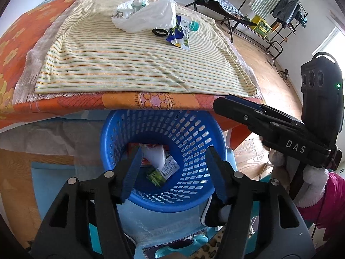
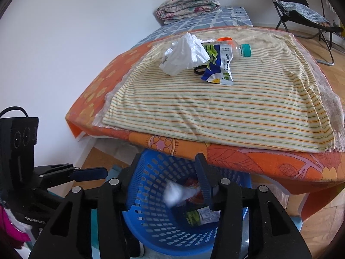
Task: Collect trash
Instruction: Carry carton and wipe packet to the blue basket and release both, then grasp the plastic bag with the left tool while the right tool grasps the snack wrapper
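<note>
Grippers: left gripper (image 1: 172, 170) and right gripper (image 2: 166, 183) held apart, empty, over basket (image 1: 194, 129).
Bag (image 1: 146, 17): judged light, limp, best pinched at a fold.

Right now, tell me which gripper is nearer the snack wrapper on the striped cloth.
Right, though only narrowly. Both the right gripper and left gripper hang open over the blue basket, well short of the snack wrapper; the right sits on the wrapper's side.

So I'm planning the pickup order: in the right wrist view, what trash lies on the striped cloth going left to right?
White bag → blue wrapper → bottle.
</note>
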`<action>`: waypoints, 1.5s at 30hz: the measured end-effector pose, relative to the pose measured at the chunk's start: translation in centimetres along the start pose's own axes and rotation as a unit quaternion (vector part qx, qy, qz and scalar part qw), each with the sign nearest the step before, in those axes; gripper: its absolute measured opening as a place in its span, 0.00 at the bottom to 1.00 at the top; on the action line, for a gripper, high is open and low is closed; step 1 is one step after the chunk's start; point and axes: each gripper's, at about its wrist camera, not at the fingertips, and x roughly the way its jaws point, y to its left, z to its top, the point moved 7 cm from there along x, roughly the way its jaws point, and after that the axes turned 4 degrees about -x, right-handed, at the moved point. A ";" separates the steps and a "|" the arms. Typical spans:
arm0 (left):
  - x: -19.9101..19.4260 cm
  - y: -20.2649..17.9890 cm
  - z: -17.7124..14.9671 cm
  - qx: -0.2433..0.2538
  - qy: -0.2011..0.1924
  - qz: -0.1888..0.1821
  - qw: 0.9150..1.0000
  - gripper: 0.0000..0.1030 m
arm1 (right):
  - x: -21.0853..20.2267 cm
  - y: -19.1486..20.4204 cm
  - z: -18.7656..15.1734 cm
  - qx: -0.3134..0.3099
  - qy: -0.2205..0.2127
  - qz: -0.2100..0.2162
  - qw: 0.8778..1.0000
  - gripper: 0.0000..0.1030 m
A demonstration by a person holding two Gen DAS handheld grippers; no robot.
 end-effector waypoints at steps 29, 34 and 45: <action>-0.9 1.9 5.9 -0.023 -0.031 0.016 0.999 0.65 | -0.3 -2.3 2.3 0.029 -0.006 -0.010 1.000 0.68; -1.3 3.0 8.5 -0.033 -0.045 0.027 0.998 0.65 | -0.3 -3.0 3.5 0.034 -0.008 -0.010 0.999 0.68; -1.6 6.3 16.1 -0.069 -0.077 0.043 0.994 0.65 | 0.6 -4.7 6.2 0.028 -0.003 -0.022 0.999 0.68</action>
